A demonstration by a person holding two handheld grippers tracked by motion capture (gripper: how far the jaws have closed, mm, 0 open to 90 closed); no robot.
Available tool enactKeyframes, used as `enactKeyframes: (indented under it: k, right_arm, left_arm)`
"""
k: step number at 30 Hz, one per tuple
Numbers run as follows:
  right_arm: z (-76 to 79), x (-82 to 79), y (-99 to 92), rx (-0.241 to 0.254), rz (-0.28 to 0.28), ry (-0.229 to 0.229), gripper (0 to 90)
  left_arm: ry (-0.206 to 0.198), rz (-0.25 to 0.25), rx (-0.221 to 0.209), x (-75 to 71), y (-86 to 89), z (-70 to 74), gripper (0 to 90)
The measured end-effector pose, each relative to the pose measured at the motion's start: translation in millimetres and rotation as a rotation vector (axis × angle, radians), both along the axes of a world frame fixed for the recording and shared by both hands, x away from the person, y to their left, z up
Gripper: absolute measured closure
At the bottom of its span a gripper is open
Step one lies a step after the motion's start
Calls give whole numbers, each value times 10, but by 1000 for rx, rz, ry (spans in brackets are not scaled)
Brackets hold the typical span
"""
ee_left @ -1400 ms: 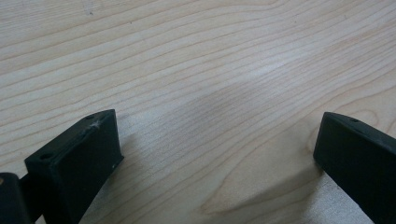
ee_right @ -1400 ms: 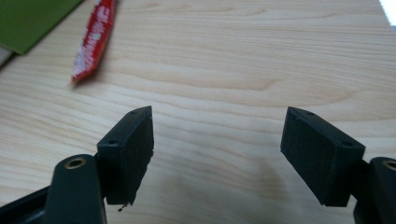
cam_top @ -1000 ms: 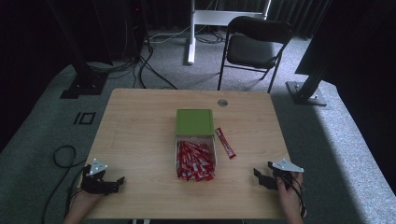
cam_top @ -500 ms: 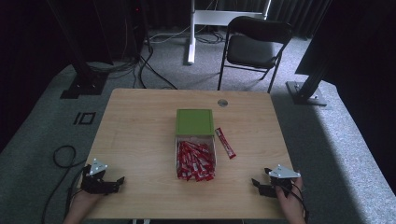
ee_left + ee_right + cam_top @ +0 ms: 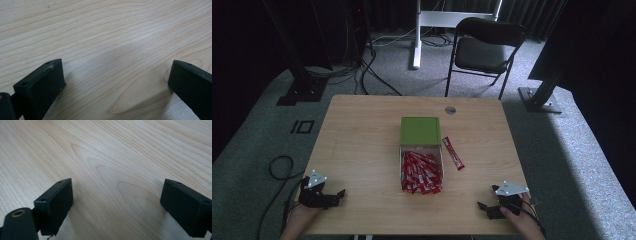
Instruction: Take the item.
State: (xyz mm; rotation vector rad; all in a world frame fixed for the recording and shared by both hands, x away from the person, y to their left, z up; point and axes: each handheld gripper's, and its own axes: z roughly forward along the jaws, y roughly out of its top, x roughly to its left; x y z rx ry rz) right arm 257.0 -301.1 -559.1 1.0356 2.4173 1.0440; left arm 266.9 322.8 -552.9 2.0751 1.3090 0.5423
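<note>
Left gripper (image 5: 341,192) and right gripper (image 5: 482,206) rest on the table (image 5: 362,145), jaws spread and empty; the right's have just been opening. Between them, a box (image 5: 421,171) of red sachets.

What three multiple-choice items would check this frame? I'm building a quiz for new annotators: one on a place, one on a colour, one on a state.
1. Where does the single red sachet lie?
A. on the table just right of the box
B. on the green lid
C. between the left gripper's jaws

2. What colour is the lid at the far end of the box?
A. blue
B. green
C. white

3. How do the right gripper's jaws stand?
A. shut on a sachet
B. shut on nothing
C. open, over bare wood

Key: 1 A, the high view shows it on the table beside the box's right wall. 2 B, the lid is plain green. 3 C, the right gripper view shows both jaws wide apart with only table grain between them; they have just been opening.
</note>
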Motion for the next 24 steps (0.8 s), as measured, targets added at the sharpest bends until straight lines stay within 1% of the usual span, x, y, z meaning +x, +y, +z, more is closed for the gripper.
enactKeyframes:
  k: [2,24]
  right_arm:
    - [0,-21,7,1,-12,0,108]
    - [-1,-20,5,3,-14,2,109]
  left_arm:
    - [0,0,0,0,0,0,15]
    - [0,0,0,0,0,0,14]
